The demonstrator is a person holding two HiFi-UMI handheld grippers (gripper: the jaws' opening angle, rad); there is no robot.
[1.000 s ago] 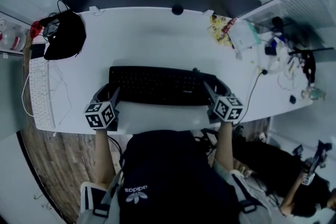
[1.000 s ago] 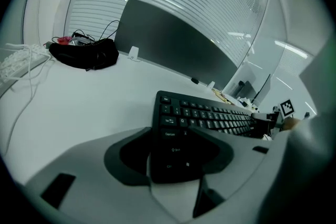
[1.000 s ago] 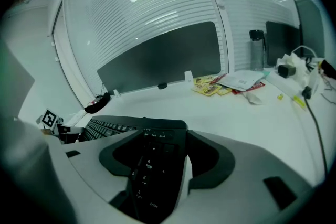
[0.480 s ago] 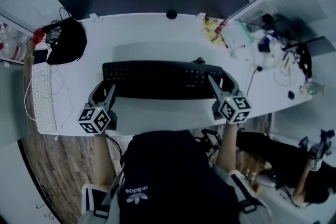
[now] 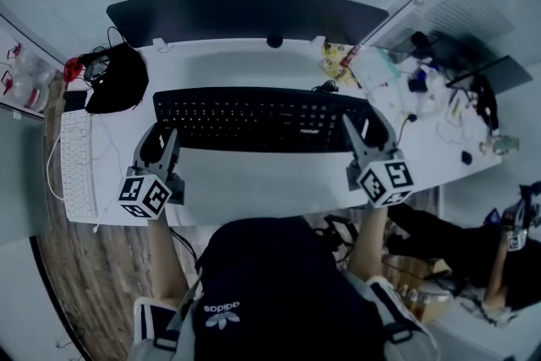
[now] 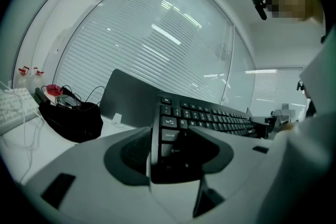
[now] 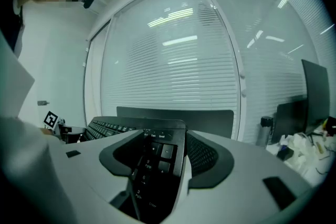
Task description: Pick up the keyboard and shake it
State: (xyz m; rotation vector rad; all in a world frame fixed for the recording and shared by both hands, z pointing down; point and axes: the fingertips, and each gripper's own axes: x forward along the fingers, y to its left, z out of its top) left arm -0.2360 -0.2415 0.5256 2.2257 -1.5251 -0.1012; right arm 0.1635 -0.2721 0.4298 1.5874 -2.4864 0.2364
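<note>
A long black keyboard point(image 5: 262, 118) hangs level above the white desk point(image 5: 254, 182), lifted toward the head camera. My left gripper point(image 5: 157, 141) is shut on its left end, my right gripper point(image 5: 368, 131) on its right end. In the left gripper view, the keyboard's point(image 6: 210, 115) left edge sits clamped between the jaws of the left gripper point(image 6: 169, 150), and its keys run off to the right. The right gripper view has the number-pad end of the keyboard point(image 7: 152, 157) wedged between the jaws of the right gripper point(image 7: 157, 168).
A dark monitor point(image 5: 245, 13) stands along the desk's back edge. A black bag with cables point(image 5: 118, 79) and a white keyboard point(image 5: 76, 165) lie at the left. Bottles, packets and cables point(image 5: 406, 68) crowd the right side. Another person point(image 5: 473, 258) sits at lower right.
Both grippers have raised the keyboard off the desk and carried it away from my body toward the monitor. It looks larger and higher in the head view.
</note>
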